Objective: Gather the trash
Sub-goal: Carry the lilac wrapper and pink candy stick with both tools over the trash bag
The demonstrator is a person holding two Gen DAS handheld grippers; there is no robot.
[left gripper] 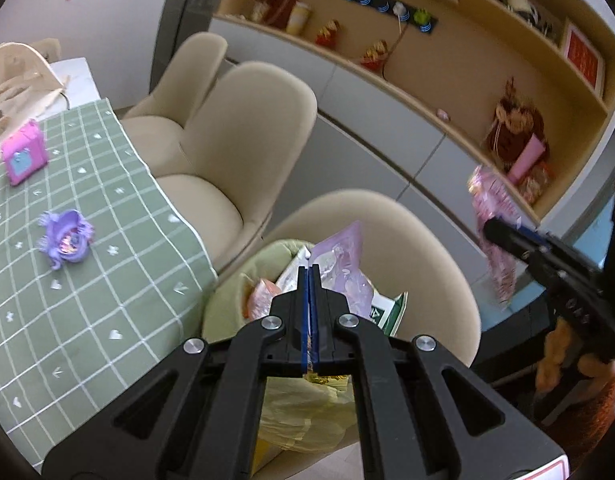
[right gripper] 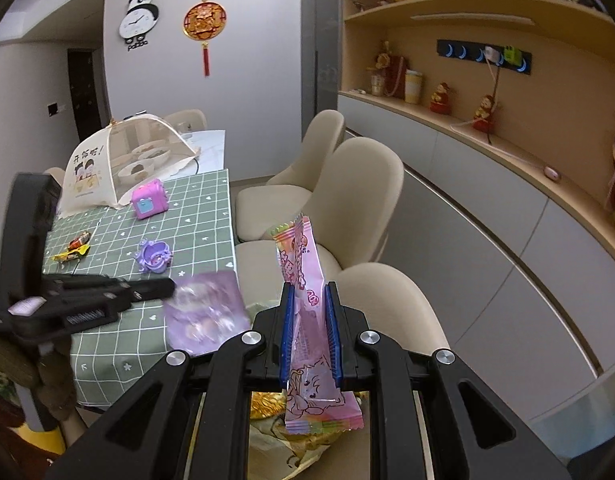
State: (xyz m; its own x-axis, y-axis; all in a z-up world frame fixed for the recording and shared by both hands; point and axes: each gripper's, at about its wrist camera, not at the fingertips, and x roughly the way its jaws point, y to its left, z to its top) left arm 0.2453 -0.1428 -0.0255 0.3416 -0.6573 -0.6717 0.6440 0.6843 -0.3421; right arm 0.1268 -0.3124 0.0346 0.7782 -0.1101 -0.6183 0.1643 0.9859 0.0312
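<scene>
Betw right tongs [right gripper: 310,312]: pink wrapper [right gripper: 303,280], upright, clamped.

Chair back [right gripper: 391,300] rises close behind trash bag [left gripper: 307,412], blocks far side. Table edge [right gripper: 227,240] with green cloth stands at left of bag. Bag mouth already filled by wrappers [left gripper: 339,276]. On table, purple toy [right gripper: 154,255], pink box [right gripper: 148,197], food cover [right gripper: 119,160]; bare cloth between them. Open air above bag.

Right gripper [right gripper: 310,332] jaws pinch a pink snack wrapper [right gripper: 307,320] upright beside the green-checked table [right gripper: 195,216]
</scene>
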